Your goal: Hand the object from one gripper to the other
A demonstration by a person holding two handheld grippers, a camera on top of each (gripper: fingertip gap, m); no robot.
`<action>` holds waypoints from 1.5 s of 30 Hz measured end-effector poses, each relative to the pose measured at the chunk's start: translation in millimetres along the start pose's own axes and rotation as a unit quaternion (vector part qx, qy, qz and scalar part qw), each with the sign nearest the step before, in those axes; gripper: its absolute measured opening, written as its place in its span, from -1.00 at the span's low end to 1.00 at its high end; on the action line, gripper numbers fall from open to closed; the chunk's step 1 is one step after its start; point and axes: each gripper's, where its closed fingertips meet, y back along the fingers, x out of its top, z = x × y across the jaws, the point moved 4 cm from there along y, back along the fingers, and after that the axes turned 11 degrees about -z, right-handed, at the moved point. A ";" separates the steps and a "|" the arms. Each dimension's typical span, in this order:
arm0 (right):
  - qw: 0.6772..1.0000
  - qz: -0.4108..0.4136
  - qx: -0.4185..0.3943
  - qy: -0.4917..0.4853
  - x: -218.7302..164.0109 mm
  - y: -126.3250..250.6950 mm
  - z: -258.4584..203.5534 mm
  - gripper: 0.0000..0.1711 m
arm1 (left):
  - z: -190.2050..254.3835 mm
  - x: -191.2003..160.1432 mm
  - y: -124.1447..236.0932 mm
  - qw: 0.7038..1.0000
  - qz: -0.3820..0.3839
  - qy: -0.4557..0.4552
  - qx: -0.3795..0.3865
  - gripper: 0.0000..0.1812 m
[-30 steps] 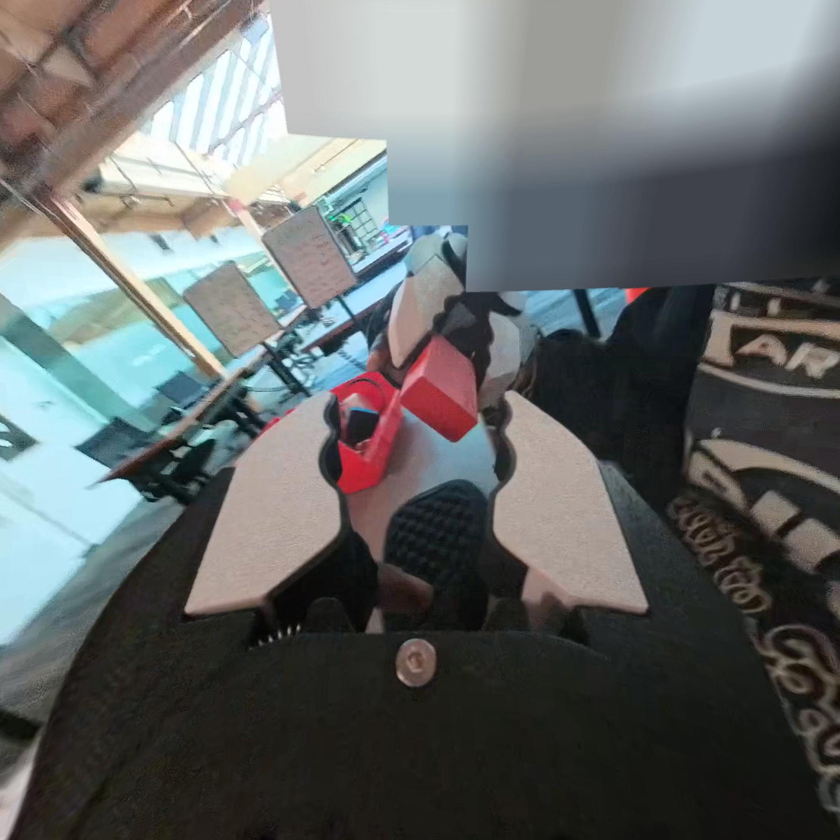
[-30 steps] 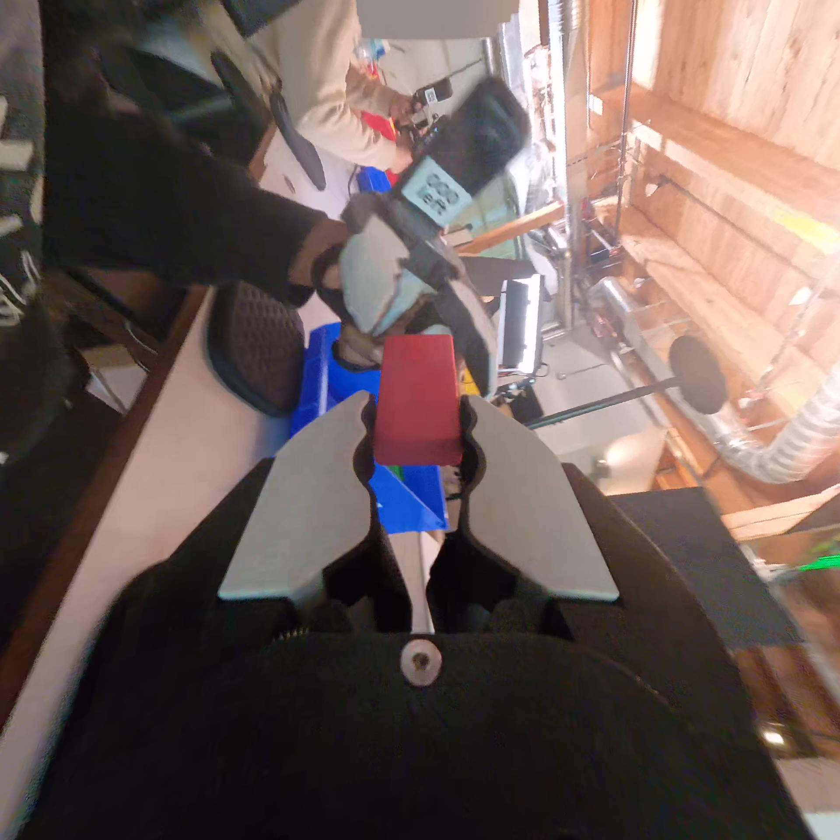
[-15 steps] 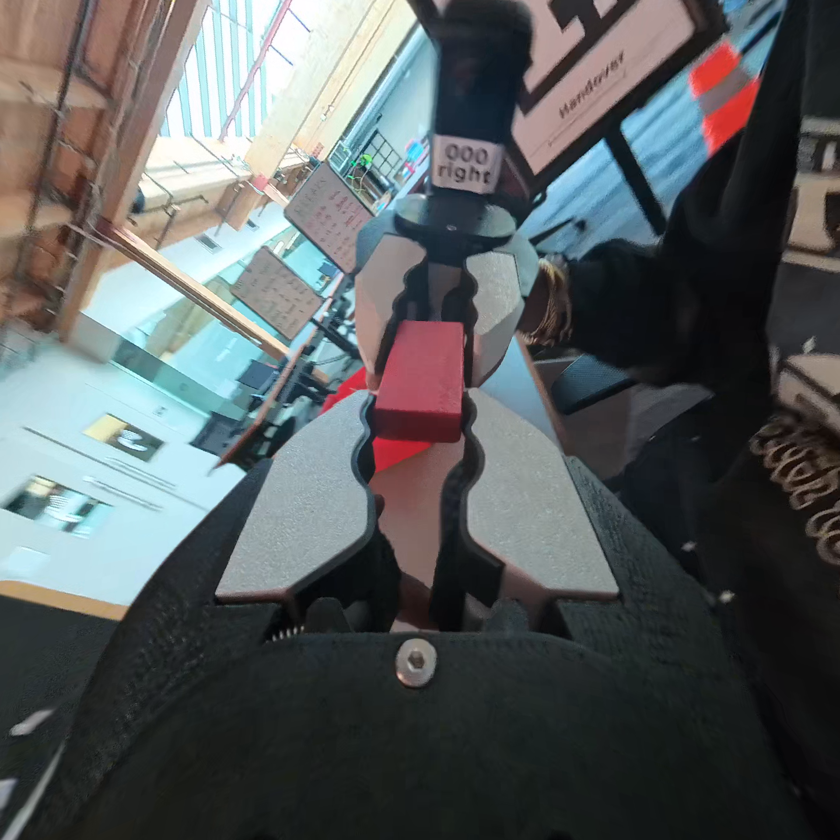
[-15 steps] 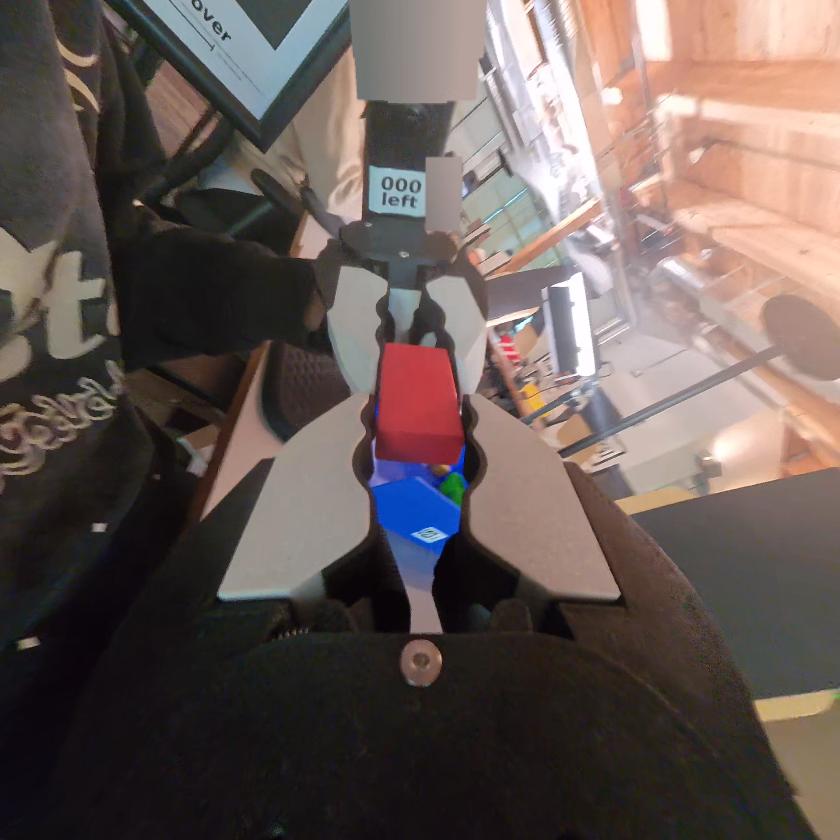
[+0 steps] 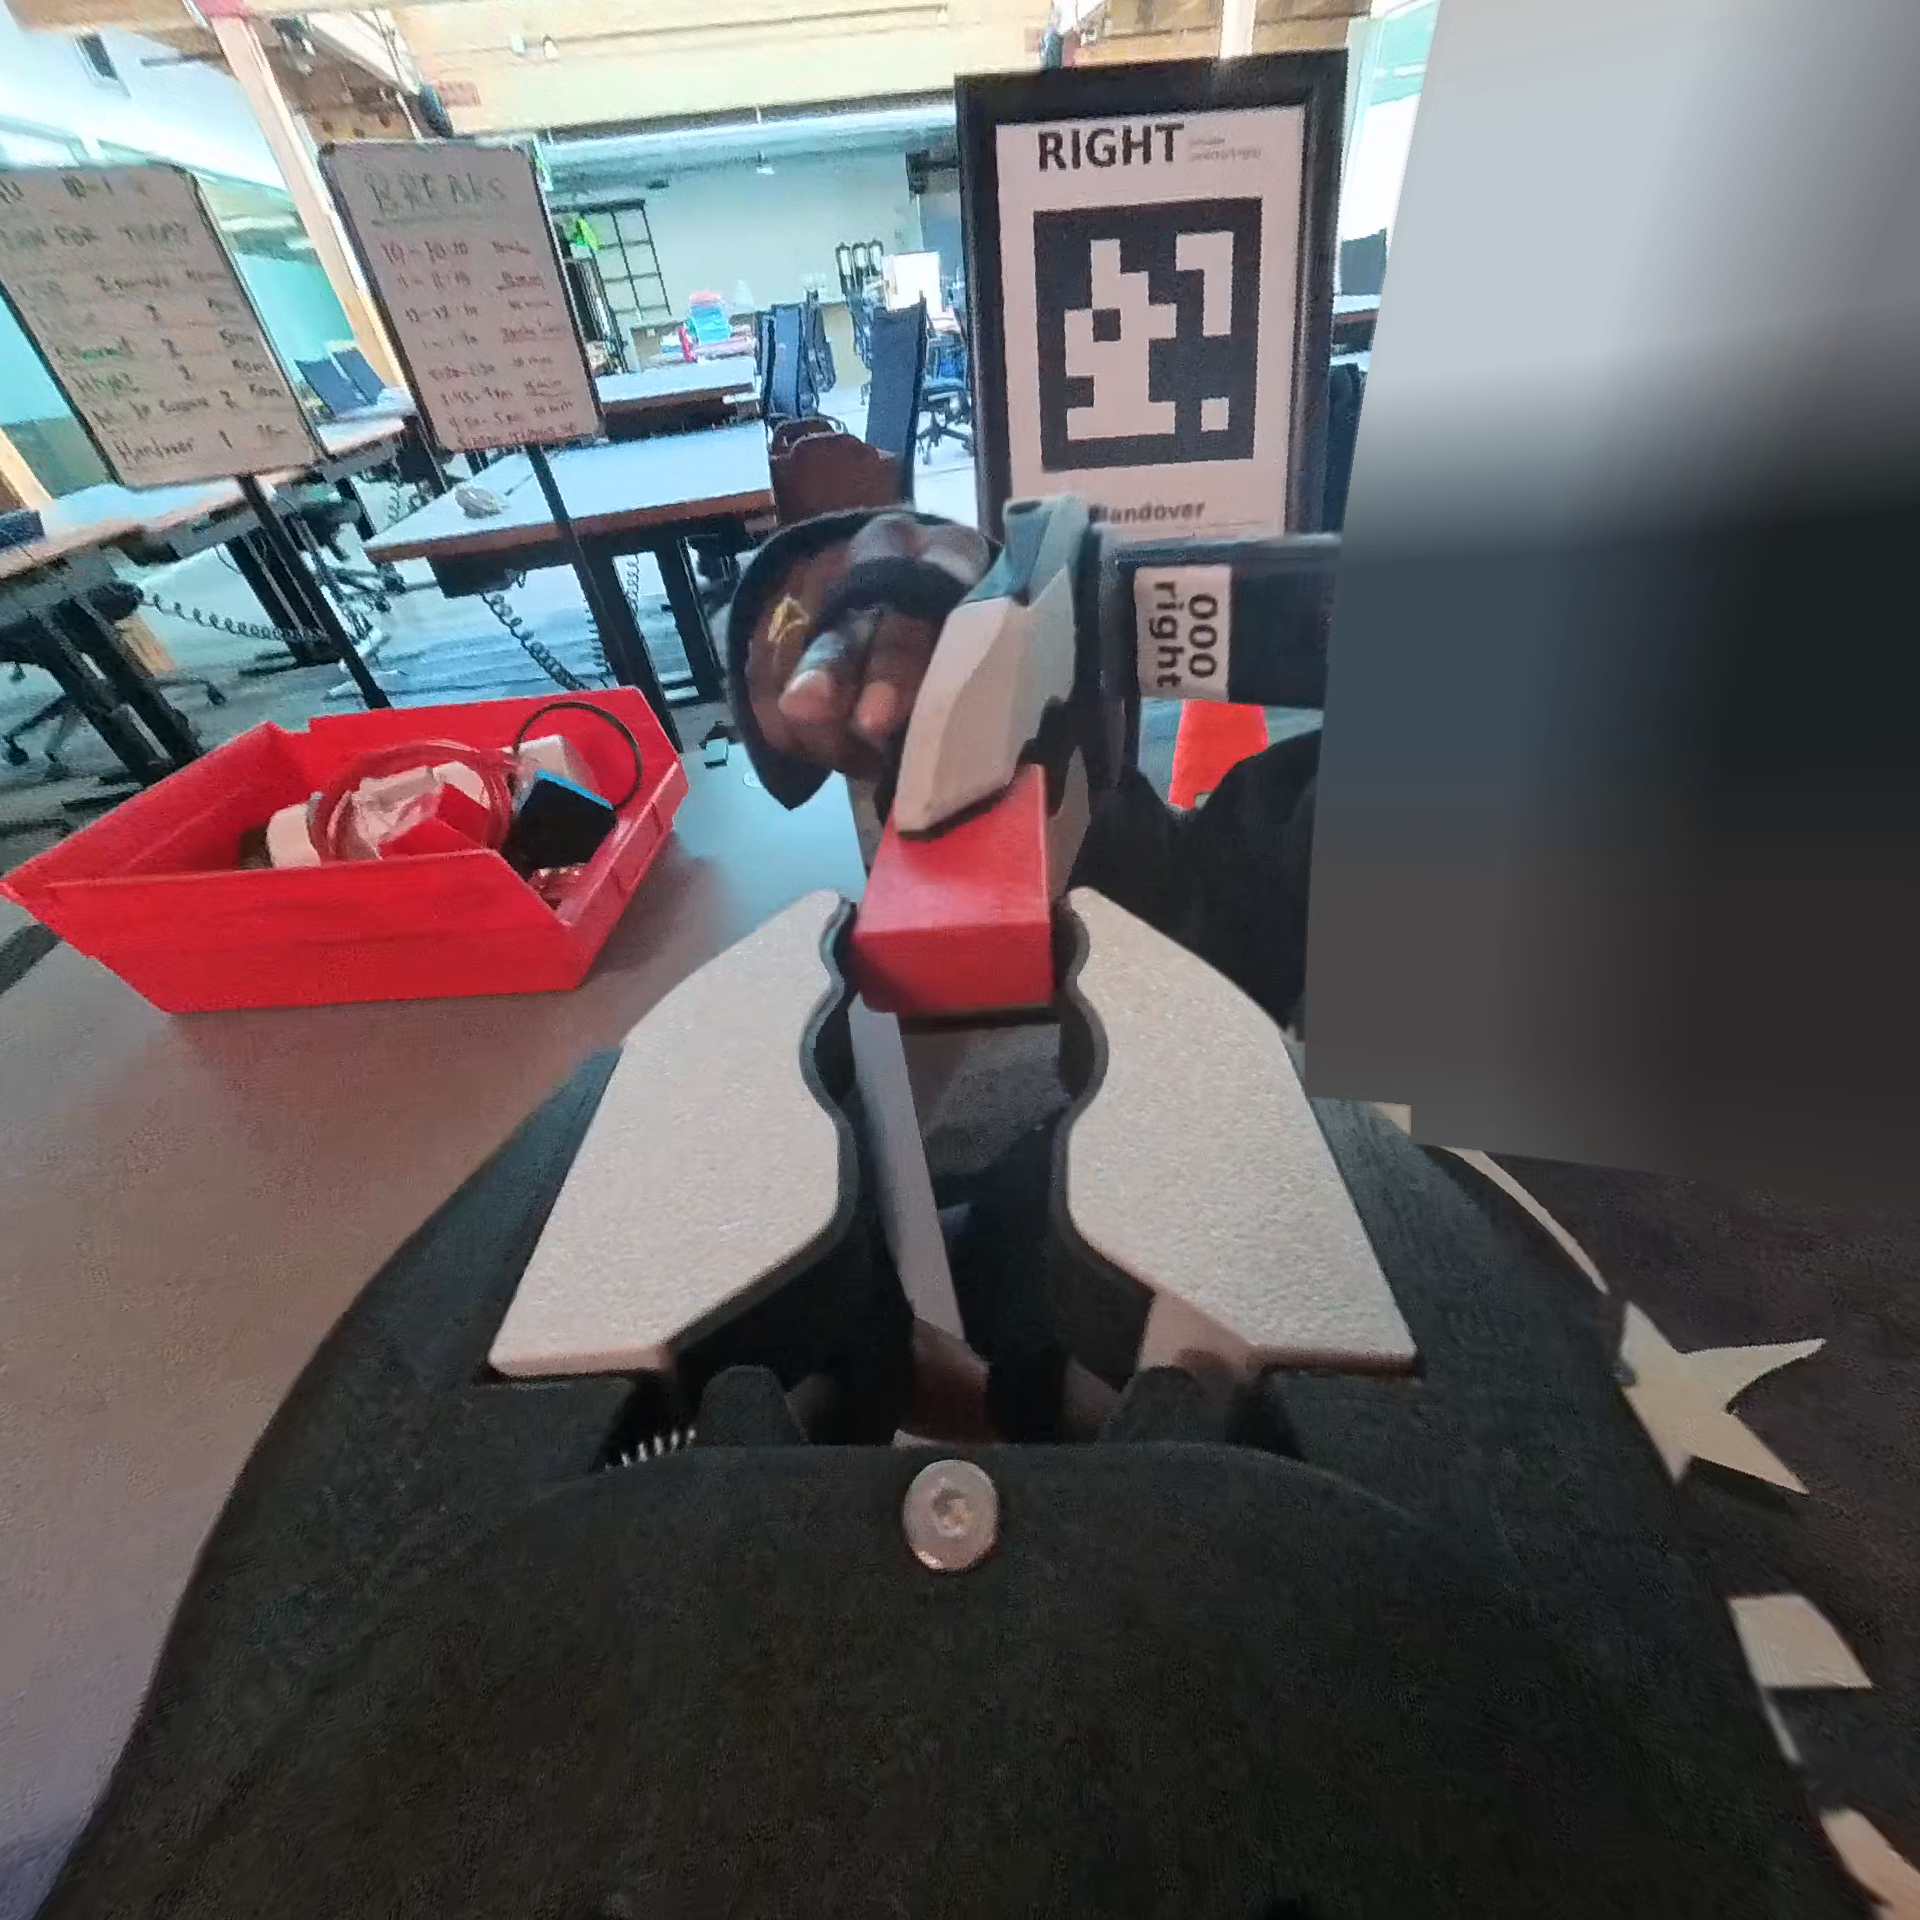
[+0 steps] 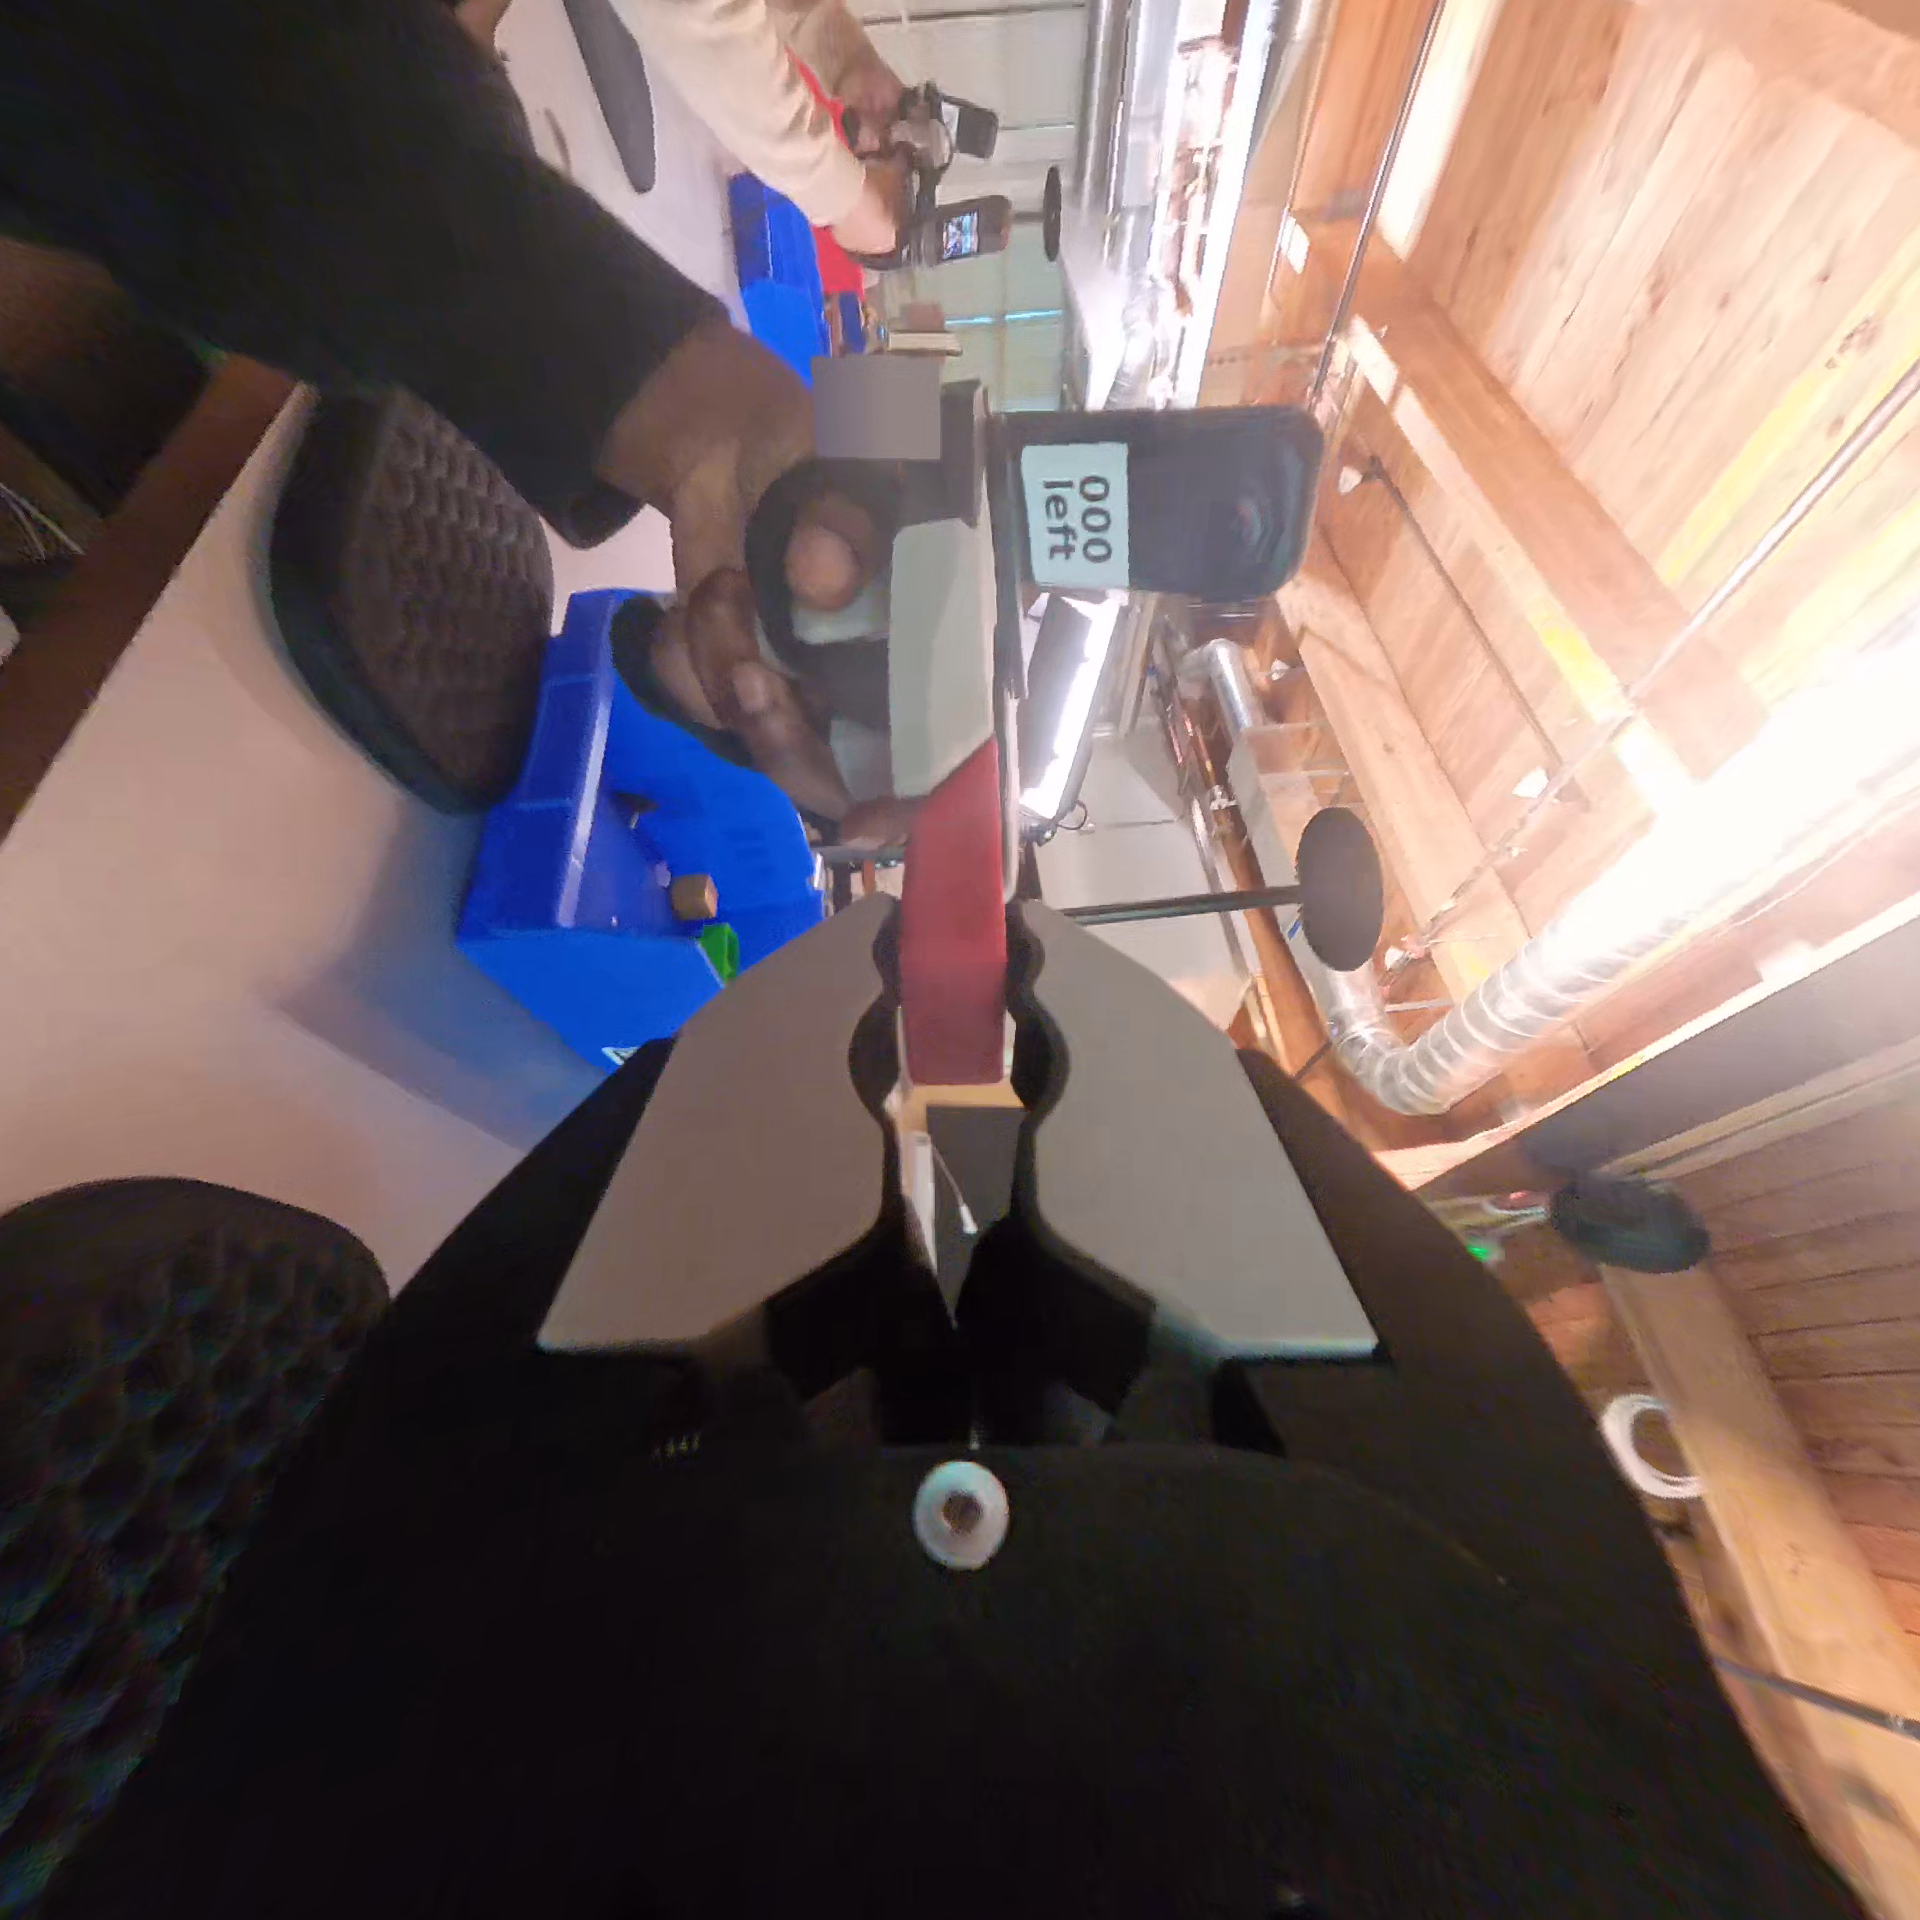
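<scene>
A red rectangular block is held in the air between both grippers. My left gripper is shut on its near end, with a finger pressed against each side. The right gripper comes in from the upper right, turned a quarter turn, and clamps the block's far end from above and below. In the right wrist view, my right gripper is shut on the block's thin faces. The left gripper holds the other end, with a hand around its grip.
A red bin of small parts sits on the brown table to the left. A blue bin and a black textured pad lie on the table. A framed marker sign stands behind. Less than 4 cm separates the two grippers' tips.
My left gripper was open and short of the block one second ago. It has since closed on the block's end. Both grippers have rolled, and the right still holds the block.
</scene>
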 end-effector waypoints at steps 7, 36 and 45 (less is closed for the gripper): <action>0.945 0.056 0.167 -0.274 -10.3 -0.8 2.2 -0.80 | 4.9 6.6 5.4 0.934 0.020 -0.299 0.195 -0.37; 0.994 0.021 0.071 -0.076 -2.3 3.9 -3.4 -0.59 | -8.4 0.0 8.6 0.997 0.016 -0.059 0.041 -0.52; 0.965 0.046 0.147 -0.214 -5.5 2.5 -1.0 -0.59 | 7.1 1.7 -1.9 0.921 -0.028 -0.330 0.206 -0.50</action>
